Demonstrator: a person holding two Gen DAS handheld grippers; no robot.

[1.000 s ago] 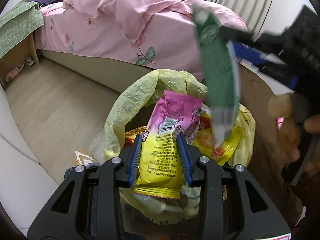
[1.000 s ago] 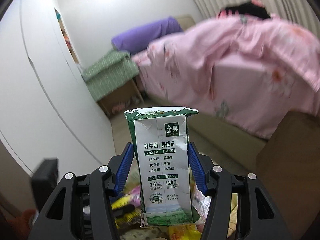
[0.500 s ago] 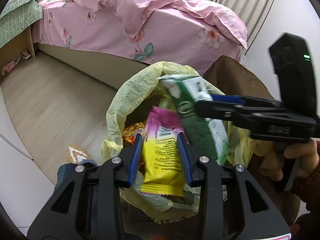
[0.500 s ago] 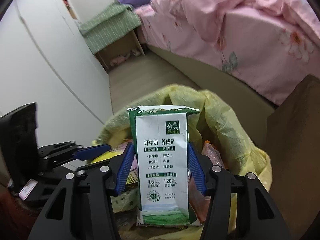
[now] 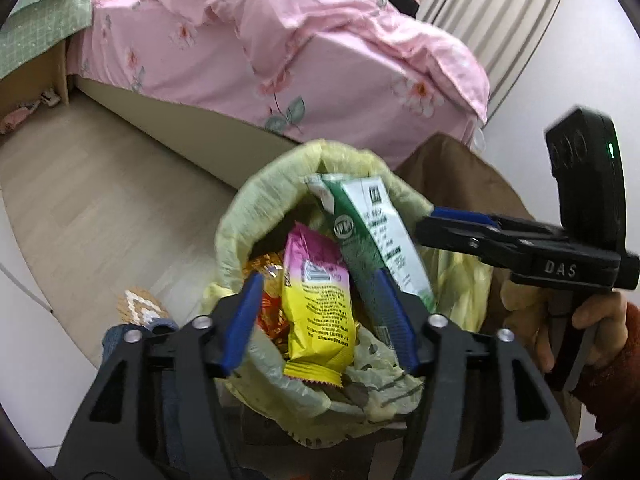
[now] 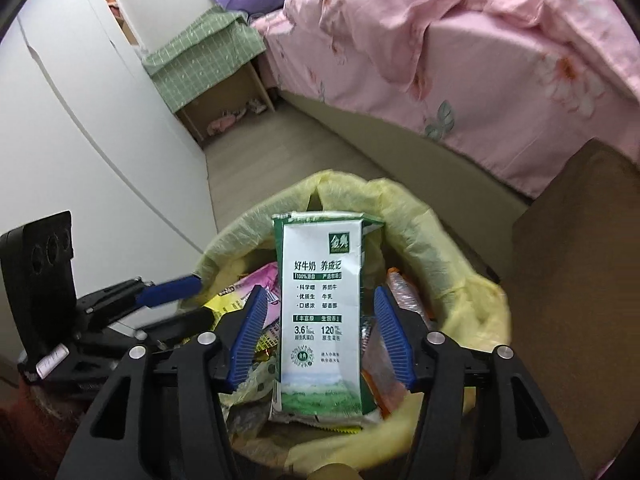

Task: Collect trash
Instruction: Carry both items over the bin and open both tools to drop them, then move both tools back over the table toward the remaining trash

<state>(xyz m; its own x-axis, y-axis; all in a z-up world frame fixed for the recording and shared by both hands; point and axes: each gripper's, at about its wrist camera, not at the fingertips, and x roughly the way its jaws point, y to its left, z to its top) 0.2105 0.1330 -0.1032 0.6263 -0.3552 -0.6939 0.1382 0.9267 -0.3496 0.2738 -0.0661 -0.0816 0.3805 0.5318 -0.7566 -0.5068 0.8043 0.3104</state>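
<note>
In one bag (image 5: 256,216), one carton (image 6: 320,300), one wrapper (image 5: 316,312)

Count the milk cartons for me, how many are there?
1. The green and white milk carton stands between the right gripper's fingers, over the yellow trash bag. More could be buried under the wrappers in the bag.

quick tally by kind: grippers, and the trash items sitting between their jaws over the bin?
Black two-finger grippers with blue pads: 2, left gripper and right gripper
Green-and-white milk cartons: 1
Pink-and-yellow snack wrappers: 1
Yellow plastic bin bags: 1
Total: 5
</note>
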